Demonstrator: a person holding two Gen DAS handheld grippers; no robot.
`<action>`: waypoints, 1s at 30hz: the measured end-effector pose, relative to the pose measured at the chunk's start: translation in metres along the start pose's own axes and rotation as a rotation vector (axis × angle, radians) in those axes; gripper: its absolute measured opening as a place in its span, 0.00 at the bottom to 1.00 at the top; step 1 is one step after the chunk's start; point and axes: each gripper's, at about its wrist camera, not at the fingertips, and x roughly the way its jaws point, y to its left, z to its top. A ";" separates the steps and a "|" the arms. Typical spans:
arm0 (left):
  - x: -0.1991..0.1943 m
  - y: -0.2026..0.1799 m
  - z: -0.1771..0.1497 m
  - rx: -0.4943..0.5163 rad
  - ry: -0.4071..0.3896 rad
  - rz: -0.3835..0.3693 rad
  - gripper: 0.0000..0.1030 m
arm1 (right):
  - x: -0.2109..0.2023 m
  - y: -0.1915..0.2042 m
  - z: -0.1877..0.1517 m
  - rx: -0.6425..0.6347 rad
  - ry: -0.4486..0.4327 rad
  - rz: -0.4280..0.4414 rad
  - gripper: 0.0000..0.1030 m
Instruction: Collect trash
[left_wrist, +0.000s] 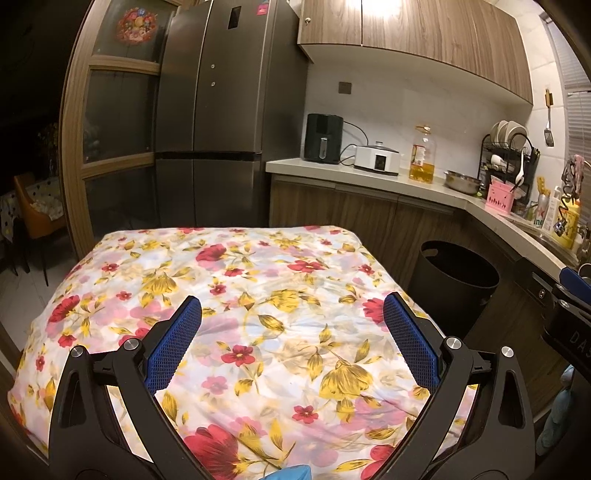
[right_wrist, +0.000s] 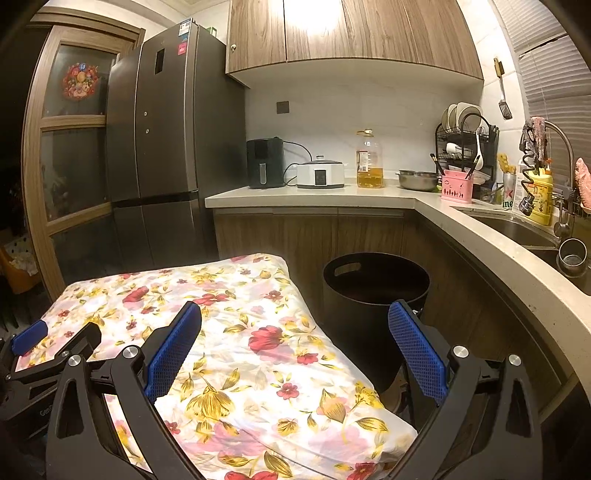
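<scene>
Left gripper (left_wrist: 291, 321) and right gripper (right_wrist: 295, 325) both wide, empty, hovering over the floral-cloth bench (right_wrist: 236, 332). No trash visible on it — black bin (right_wrist: 373, 295) sits just beside the bench's right edge. Risk: grabbing loose cloth instead of trash — wrinkles snag easily.

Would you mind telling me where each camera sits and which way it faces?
Left wrist: on the left gripper, above the floral cloth, facing the fridge; its open blue fingers show, the right gripper at the right edge.
Right wrist: on the right gripper, over the cloth's right edge, facing the black bin and sink; the left gripper shows lower left.
Shared: cloth, bin, fridge, counter.
</scene>
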 end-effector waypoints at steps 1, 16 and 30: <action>0.001 0.000 0.000 -0.001 0.001 0.000 0.94 | 0.000 0.000 0.000 0.001 0.000 0.000 0.95; 0.000 -0.002 -0.001 -0.002 0.006 -0.007 0.94 | 0.002 -0.004 0.003 0.008 0.004 -0.001 0.95; 0.002 -0.009 -0.001 0.029 0.000 -0.008 0.86 | 0.003 -0.006 0.002 0.016 0.006 -0.006 0.95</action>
